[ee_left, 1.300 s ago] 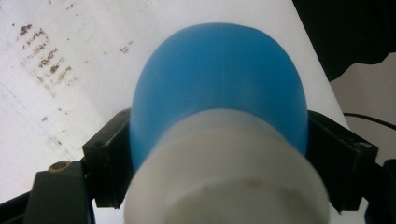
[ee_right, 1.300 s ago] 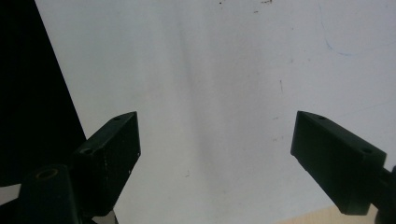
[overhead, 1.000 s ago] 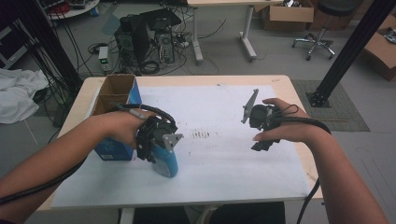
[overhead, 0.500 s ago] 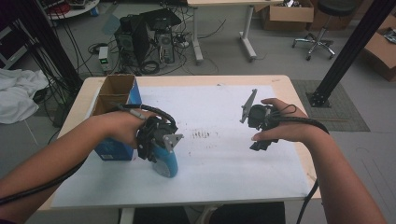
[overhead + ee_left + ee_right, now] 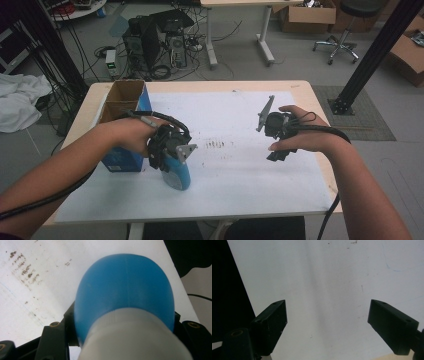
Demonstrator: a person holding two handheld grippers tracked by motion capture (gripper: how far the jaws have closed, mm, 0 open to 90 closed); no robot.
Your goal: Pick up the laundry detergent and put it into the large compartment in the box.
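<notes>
The left gripper (image 5: 172,167) clamps a blue-and-white bottle (image 5: 179,172) at the near left, beside the cardboard box (image 5: 122,102), probably ready for boxing; the right gripper (image 5: 327,322) waits wide apart, empty.

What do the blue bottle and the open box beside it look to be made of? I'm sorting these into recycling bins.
The blue bottle looks like smooth plastic: an even colour, a soft sheen and a faint mould seam, with a ribbed white plastic-looking part below. It is held in the left tool. The open box looks like cardboard: matt brown inside with thin folded walls, its outside printed blue.
</notes>
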